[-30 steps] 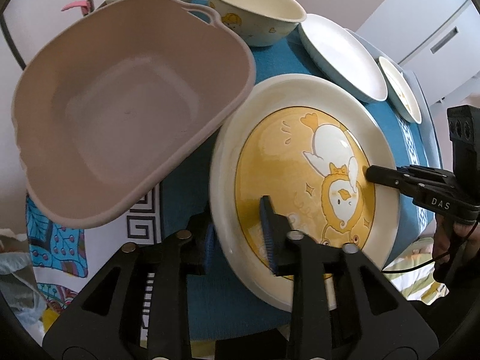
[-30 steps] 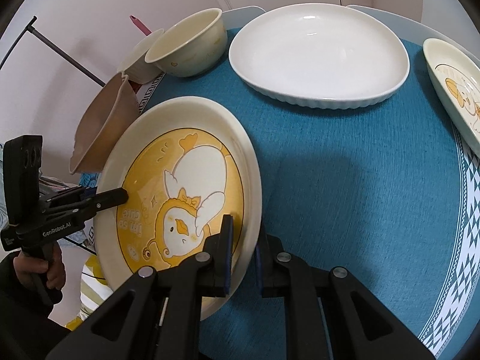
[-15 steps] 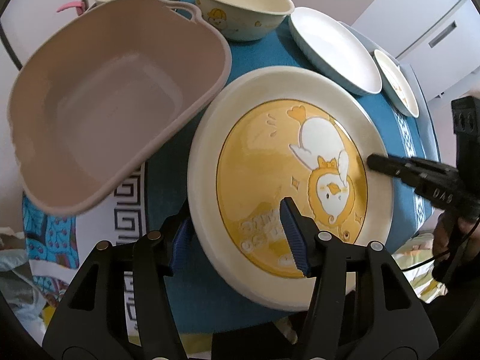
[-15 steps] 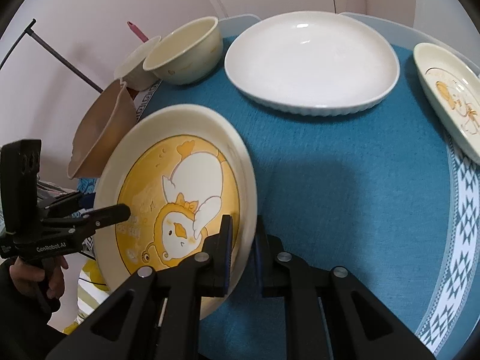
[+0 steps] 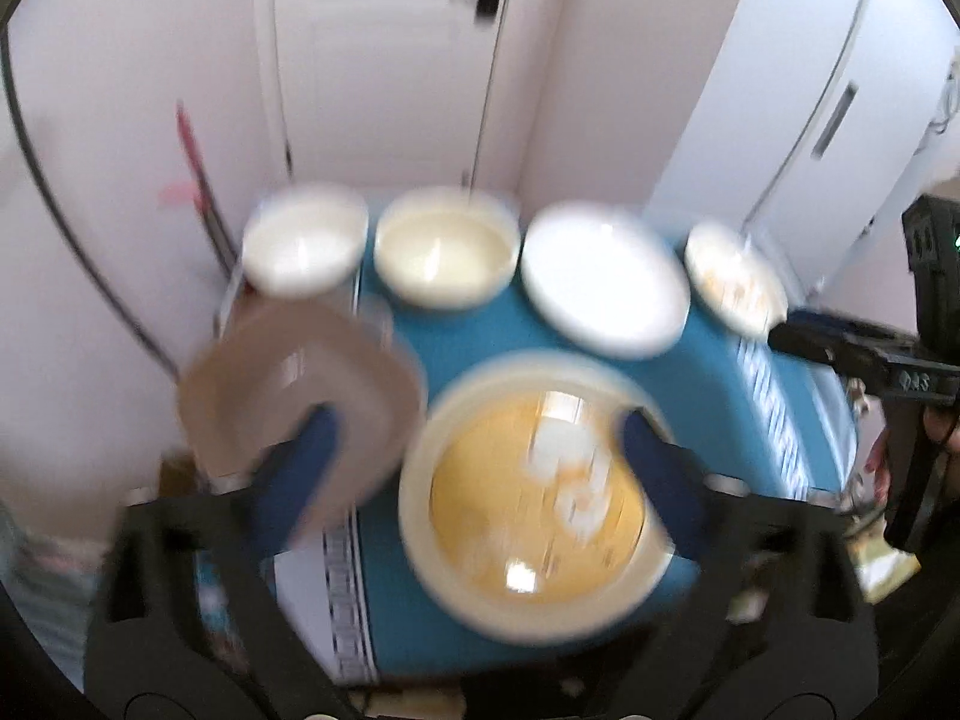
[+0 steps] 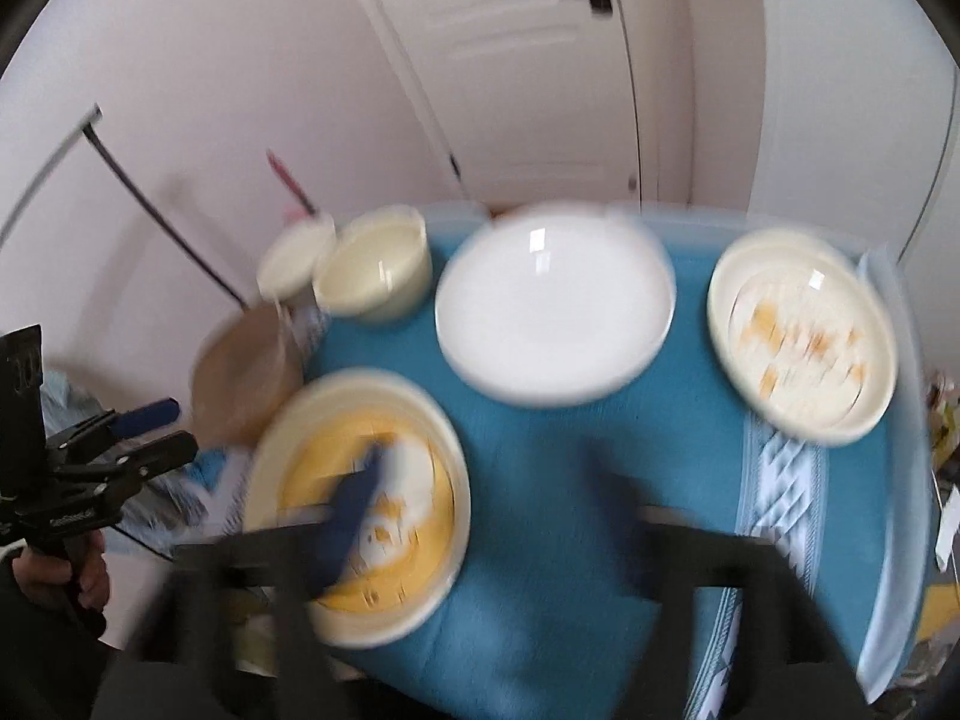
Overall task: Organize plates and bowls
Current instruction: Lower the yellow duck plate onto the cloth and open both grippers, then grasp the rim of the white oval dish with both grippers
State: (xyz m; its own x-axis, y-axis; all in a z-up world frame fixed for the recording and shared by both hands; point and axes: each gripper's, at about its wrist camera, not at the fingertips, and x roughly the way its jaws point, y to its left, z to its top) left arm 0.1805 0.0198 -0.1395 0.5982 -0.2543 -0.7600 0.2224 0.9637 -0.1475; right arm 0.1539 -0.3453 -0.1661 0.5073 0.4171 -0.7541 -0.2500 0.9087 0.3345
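Yellow cartoon plate flat on blue cloth, white plate, patterned plate, two bowls behind

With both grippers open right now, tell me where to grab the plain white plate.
Take the plain white plate by its near rim, coming in low from the front, probably with the right gripper, whose jaws are opening with nothing between them. It lies flat, so only the raised edge offers a pinch. Bowls and another plate flank it; blue cloth in front is bare.

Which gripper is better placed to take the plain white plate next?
Right, probably. In the right wrist view the plain white plate lies straight ahead of the right gripper, with bare cloth between. The left gripper hangs nearer the tan tub. Both are opening with nothing between their jaws.
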